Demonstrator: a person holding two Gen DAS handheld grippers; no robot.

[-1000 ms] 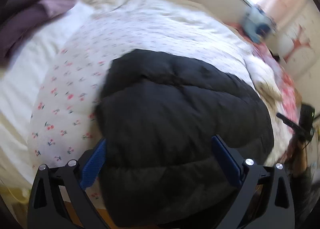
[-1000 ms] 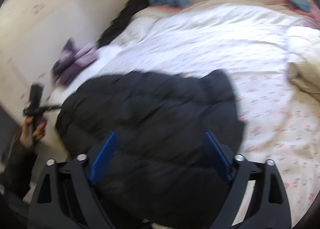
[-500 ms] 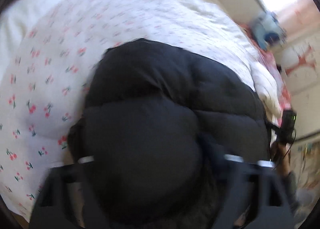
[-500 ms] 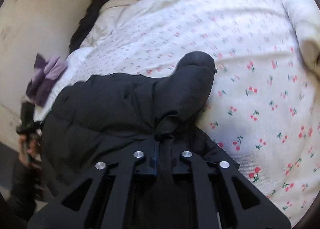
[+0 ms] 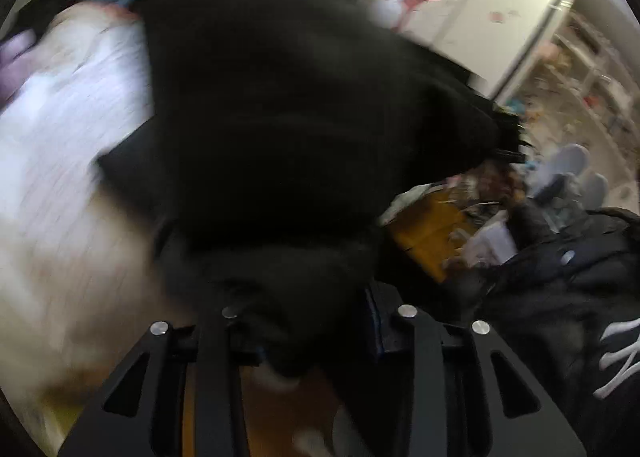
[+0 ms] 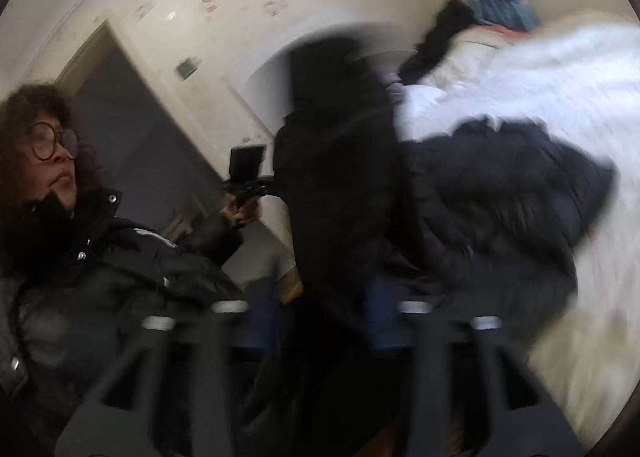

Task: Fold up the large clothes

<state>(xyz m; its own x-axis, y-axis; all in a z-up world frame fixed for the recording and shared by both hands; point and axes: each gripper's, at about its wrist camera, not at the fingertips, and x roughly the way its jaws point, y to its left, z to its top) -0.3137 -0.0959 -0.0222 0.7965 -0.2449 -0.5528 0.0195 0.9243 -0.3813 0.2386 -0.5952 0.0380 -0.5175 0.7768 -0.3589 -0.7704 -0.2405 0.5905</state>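
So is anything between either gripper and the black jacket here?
Nothing visible. The left gripper and right gripper each already have the black jacket bunched between their fingers, though both views are blurred.

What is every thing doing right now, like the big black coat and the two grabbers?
Black puffy jacket: lifted off the bed, bunched, hanging from both grippers; part trails on the quilt.
Left gripper: shut on the jacket fabric.
Right gripper: shut on the jacket fabric, view blurred.
White flowered quilt: spread over the bed, rumpled.
Grey door: looks shut.
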